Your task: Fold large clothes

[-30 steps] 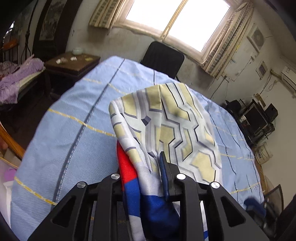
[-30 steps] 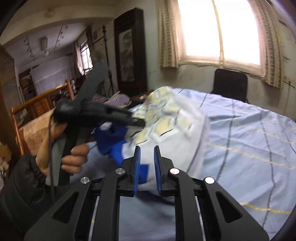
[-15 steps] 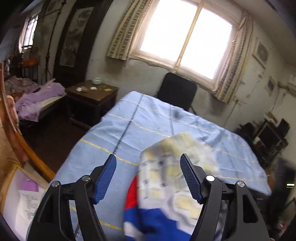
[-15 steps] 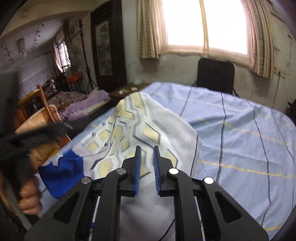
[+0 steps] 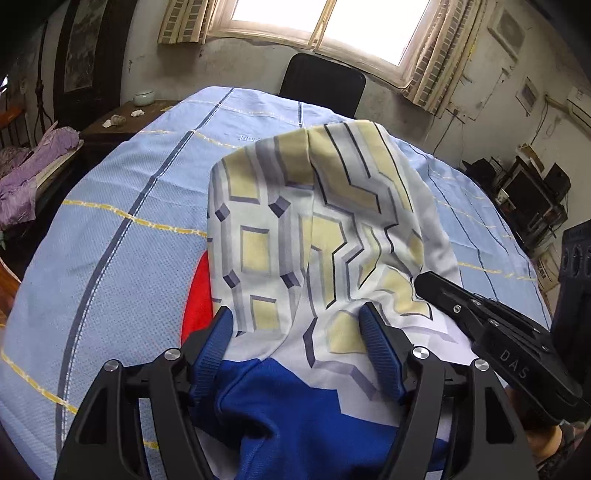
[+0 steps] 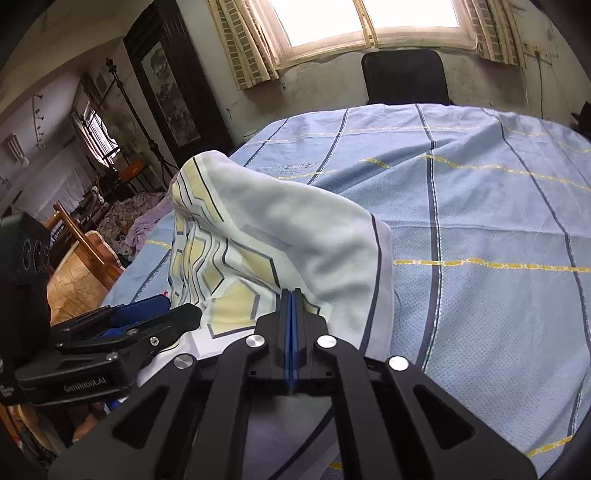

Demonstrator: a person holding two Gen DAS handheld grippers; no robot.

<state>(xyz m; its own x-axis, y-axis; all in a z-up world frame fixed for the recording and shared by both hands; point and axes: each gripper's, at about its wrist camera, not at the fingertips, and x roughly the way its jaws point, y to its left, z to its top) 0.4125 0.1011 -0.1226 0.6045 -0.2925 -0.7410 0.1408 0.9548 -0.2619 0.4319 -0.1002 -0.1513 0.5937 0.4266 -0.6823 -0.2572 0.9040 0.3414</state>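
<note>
Left wrist view: the patterned garment (image 5: 325, 229) lies in a heap on the blue checked sheet (image 5: 122, 254), white with yellow and grey geometric blocks, with a blue panel (image 5: 303, 410) nearest the camera and a red patch (image 5: 197, 299) at its left edge.
Garment and left tool: the left tool (image 5: 297, 328) stands over the near end of the heap, jaws spread wide, one blue pad (image 5: 212, 354) on each side of the cloth. The fabric runs between the pads; whether they brush it cannot be told, and they are not squeezing it.
Garment and right tool, left wrist view: the right tool (image 5: 424, 280) comes in from the right edge, its black tip reaching onto the right side of the heap.
Right wrist view: the right tool (image 6: 291, 299) has its blue pads pressed together, pinching a fold of the garment (image 6: 266, 236). The cloth rises from the pinch into a soft hump, pale side up, patterned side to the left.
Left tool, right wrist view: the left tool (image 6: 155, 314) lies low at the left, just beside the garment's left edge.
Bed: the sheet (image 6: 480, 229) with dark blue and yellow lines spreads bare to the right of the heap and beyond it.
Beyond the bed: a black chair (image 6: 404, 75) stands at the far edge beneath a bright window (image 6: 362, 18).
</note>
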